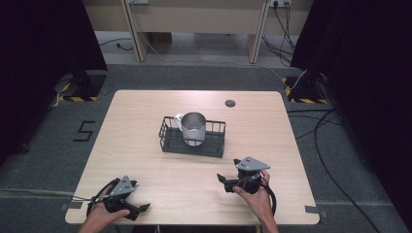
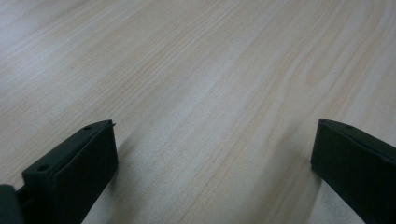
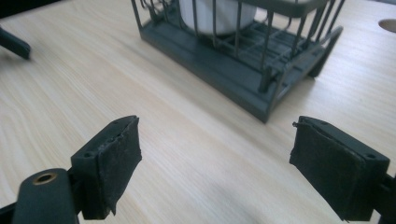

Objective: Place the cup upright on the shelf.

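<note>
near the front edge of the worktop (image 1: 145, 165), left tool (image 2: 215, 135) and right tool (image 3: 215, 135) gape empty; approach the mug (image 1: 194, 127) from above, clear of the wire rack (image 1: 167, 141).

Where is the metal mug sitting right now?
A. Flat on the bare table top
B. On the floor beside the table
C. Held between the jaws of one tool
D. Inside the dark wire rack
D: in the high view the metal mug stands upright inside the dark wire rack at the middle of the table, apart from both hand-held tools.
</note>
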Available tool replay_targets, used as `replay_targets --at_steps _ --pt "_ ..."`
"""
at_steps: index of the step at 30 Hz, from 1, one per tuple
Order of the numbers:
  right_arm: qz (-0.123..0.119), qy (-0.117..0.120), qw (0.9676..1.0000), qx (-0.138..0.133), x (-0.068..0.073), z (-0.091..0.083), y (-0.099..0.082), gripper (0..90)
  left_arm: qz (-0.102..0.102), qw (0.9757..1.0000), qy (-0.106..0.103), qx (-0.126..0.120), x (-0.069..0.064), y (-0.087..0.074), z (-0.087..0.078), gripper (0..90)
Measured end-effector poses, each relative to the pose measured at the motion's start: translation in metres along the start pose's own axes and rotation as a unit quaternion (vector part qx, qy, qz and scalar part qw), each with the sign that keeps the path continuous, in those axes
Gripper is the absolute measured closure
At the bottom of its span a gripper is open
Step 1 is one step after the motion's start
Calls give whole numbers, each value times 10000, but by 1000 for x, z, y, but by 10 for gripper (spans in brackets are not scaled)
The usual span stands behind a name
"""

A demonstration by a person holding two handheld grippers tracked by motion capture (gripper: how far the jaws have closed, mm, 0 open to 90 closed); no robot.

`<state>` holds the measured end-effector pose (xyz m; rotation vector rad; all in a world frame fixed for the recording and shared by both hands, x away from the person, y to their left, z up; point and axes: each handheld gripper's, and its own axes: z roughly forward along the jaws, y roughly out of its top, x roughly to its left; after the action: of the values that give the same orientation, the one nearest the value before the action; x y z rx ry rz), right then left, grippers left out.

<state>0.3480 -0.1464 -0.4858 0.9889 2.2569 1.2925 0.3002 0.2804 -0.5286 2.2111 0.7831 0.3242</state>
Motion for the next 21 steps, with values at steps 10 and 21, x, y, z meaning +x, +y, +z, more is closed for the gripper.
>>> replay_targets --at_steps 10,21 --pt "191 -13 9993 320 1 2 -19 158 0 10000 3 1 0 0 0 0" --pt "208 -201 9954 918 0 15 -32 163 -51 10000 41 -9 1 1 1 0"
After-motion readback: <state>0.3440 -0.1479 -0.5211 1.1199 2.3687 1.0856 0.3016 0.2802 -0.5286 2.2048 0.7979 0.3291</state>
